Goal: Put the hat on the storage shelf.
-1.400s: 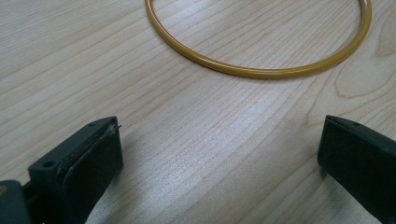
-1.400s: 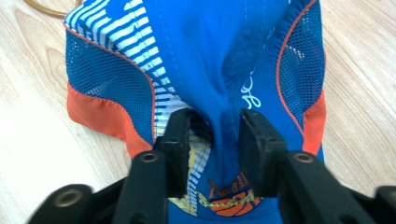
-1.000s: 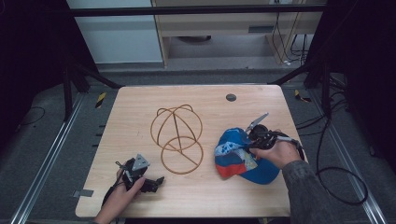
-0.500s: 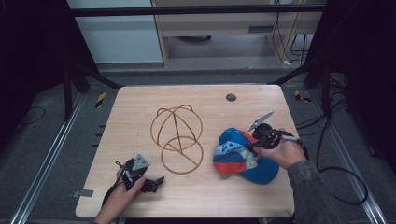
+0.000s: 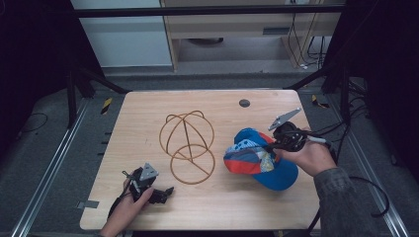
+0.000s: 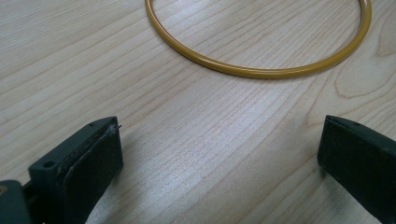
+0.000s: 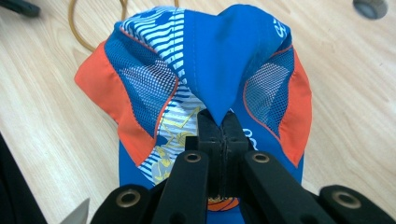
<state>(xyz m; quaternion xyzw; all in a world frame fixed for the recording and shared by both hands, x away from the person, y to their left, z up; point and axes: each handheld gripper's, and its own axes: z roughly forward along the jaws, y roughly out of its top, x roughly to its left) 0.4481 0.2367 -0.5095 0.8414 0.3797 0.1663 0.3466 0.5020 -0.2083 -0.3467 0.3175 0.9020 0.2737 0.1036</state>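
- The cap (image 7: 205,79) carries white lettering by its blue crown seam and a yellow print lower down, both too small to read.
- The right gripper (image 7: 223,126) has its jaws pressed together on a pinch of the cap's blue fabric (crown pulled up into a peak).
- Compared with a second ago, the cap has tipped up off the wooden table (image 5: 148,113) toward the wire stand (image 5: 187,145), and the right hand (image 5: 311,157) sits farther right.
- The left gripper (image 6: 219,154) rests low, jaws wide apart, holding nothing, with the stand's yellow ring just ahead.
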